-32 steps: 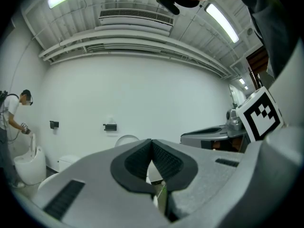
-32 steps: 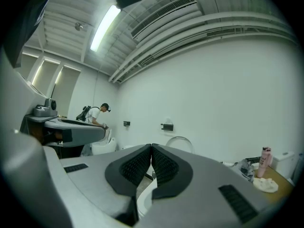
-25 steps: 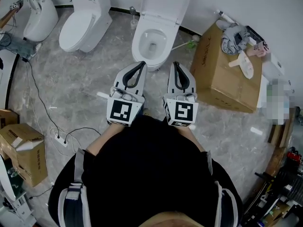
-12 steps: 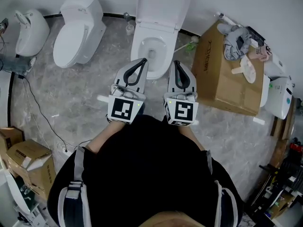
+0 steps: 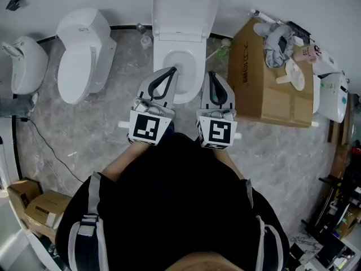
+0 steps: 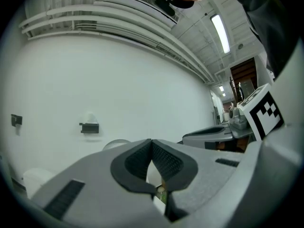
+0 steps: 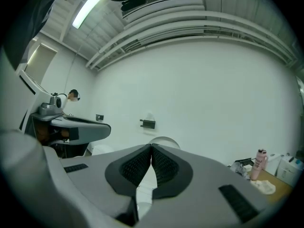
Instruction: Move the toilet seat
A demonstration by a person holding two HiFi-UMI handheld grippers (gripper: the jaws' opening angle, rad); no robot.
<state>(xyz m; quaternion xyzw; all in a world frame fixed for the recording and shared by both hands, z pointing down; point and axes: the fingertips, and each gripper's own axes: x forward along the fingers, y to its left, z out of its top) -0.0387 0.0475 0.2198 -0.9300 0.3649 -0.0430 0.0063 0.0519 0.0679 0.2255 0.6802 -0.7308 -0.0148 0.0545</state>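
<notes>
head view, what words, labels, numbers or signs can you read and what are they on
No text reads clearly.
cardboard box: dark print down its side, too blurred to read.
pink bottle: any label too small to read.
cubes on left claw and right claw: square marker patterns, no words.

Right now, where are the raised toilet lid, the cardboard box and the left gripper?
raised toilet lid (image 5: 183,7): head view, middle of its white face.
cardboard box (image 5: 265,92): head view, bare brown top surface.
left gripper (image 5: 171,71): head view, where its closed tips meet.
</notes>
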